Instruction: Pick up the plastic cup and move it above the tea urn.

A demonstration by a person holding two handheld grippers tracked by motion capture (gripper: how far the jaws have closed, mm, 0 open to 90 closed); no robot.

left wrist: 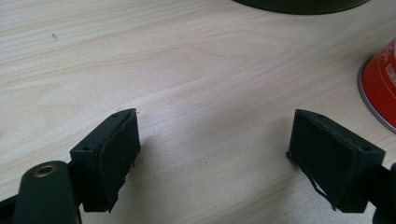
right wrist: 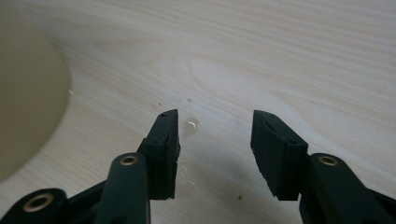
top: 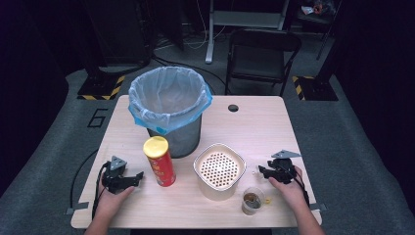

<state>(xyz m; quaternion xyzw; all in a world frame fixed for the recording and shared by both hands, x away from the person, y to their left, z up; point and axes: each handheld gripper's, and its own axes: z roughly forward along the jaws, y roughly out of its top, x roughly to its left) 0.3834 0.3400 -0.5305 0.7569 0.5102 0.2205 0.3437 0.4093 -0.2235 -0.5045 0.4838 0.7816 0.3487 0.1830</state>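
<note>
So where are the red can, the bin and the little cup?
Red can (top: 161,169), high view, on its red side below the yellow lid.
Bin (top: 186,139), high view, on its grey wall under the blue liner.
Cup (top: 252,201), high view, on its clear wall.

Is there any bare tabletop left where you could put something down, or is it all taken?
The table is bare along its far right, from the round hole to the right edge, and at the far left beside the lined bin. The near middle is crowded: red can, cream strainer pot and small cup stand close, with the left gripper and right gripper flanking them.
</note>
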